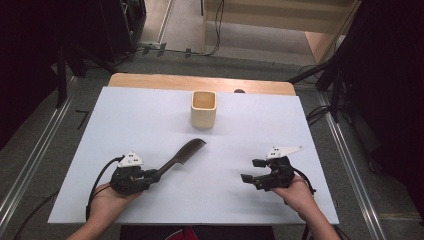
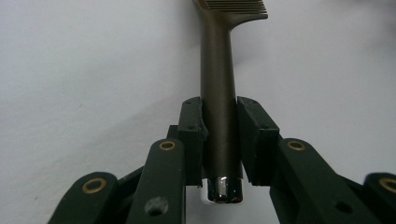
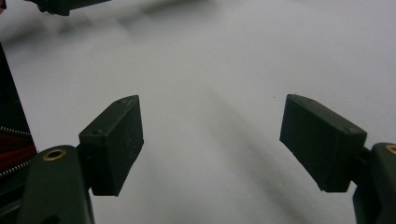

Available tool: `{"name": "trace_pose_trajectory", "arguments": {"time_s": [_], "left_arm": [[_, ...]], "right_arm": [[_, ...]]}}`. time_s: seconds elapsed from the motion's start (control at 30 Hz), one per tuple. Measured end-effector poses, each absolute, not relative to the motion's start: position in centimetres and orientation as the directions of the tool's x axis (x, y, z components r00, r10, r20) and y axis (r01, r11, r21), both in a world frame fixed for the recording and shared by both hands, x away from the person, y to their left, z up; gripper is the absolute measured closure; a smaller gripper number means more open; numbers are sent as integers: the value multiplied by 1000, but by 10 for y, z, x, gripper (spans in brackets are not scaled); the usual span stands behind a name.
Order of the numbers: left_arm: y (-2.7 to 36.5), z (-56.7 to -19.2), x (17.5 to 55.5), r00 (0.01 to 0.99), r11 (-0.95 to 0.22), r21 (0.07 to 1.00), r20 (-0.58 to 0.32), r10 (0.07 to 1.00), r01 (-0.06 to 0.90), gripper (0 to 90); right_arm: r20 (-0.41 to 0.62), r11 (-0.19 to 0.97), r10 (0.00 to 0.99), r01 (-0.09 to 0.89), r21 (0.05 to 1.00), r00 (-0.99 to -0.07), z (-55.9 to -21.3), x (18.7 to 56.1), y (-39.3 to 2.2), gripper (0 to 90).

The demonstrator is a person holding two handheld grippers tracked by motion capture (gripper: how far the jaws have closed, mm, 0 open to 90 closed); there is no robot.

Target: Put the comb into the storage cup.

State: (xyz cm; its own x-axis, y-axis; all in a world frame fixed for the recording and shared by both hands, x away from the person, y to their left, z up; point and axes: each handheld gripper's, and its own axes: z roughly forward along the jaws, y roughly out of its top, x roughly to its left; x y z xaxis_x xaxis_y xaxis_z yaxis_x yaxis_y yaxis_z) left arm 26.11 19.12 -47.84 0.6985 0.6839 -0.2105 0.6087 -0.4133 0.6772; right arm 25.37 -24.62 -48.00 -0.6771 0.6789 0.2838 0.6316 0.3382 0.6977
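Note:
A dark brown comb (image 1: 181,155) lies slanted on the white sheet, teeth end toward the cup. My left gripper (image 1: 150,176) is shut on the comb's handle; in the left gripper view both pads clamp the handle (image 2: 218,116) and its shiny butt end sticks out toward the camera. A square wooden cup (image 1: 203,108) stands upright at the back middle of the table, well beyond the comb. My right gripper (image 1: 252,170) rests low at the right, open, with bare white sheet between its pads (image 3: 114,140).
The white sheet (image 1: 150,115) covers most of a wooden table (image 1: 150,80). Floor rails run along both sides, and cables and dark stands lie beyond the far edge. A red garment (image 3: 14,149) shows at the left edge of the right gripper view.

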Motion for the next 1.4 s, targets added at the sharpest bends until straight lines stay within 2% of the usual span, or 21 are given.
{"name": "trace_pose_trajectory", "arguments": {"time_s": [0.6,1.0,1.4], "left_arm": [[194,-456,266,691,-236,741,-392,608,629,737],[164,-453,284,716,-228,742,-442,540,630,736],[126,-455,304,730,-267,717,-473,493,644,736]], "right_arm": [[310,314,680,646,696,-664,-479,254,-243,194],[335,275,676,647,712,-656,-477,252,-243,192],[351,239,687,654,717,-636,-474,250,-246,192]]}}
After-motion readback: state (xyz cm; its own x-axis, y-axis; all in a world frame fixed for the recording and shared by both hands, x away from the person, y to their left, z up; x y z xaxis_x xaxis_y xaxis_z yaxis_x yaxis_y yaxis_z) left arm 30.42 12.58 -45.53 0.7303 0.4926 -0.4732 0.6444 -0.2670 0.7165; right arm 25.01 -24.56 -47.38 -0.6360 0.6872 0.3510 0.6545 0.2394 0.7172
